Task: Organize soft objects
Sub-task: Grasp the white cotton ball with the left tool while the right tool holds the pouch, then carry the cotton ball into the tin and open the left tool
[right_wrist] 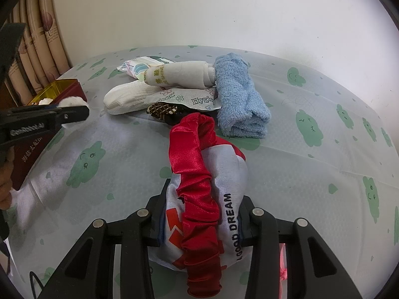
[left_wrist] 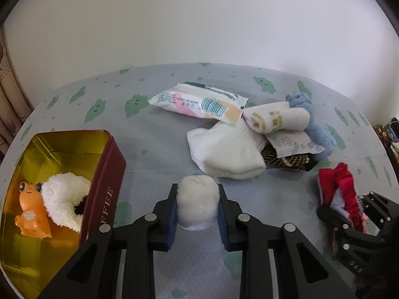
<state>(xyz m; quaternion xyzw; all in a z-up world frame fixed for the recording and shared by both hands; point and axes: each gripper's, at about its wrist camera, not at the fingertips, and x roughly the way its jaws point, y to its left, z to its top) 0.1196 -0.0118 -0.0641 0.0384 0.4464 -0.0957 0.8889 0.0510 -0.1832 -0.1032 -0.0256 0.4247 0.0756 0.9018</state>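
My left gripper point(left_wrist: 197, 203) is shut on a white fluffy roll point(left_wrist: 197, 199), held above the table to the right of the red tin point(left_wrist: 109, 182). The tin holds an orange toy point(left_wrist: 31, 211) and a white fluffy item point(left_wrist: 65, 196). My right gripper point(right_wrist: 203, 214) is shut on a white and red satin eye mask point(right_wrist: 199, 199); it also shows in the left wrist view point(left_wrist: 339, 189). A pile lies beyond: a white sock point(left_wrist: 224, 149), a rolled white slipper pack point(right_wrist: 179, 73), a blue towel point(right_wrist: 239, 94), a tissue pack point(left_wrist: 199, 102) and a dark patterned item point(right_wrist: 162, 109).
The table point(right_wrist: 311, 174) has a pale cloth with green cloud prints. A wall stands behind it. Patterned rolls point(right_wrist: 37, 42) stand at the far left. The left gripper point(right_wrist: 49, 117) crosses the left side of the right wrist view in front of the tin point(right_wrist: 62, 87).
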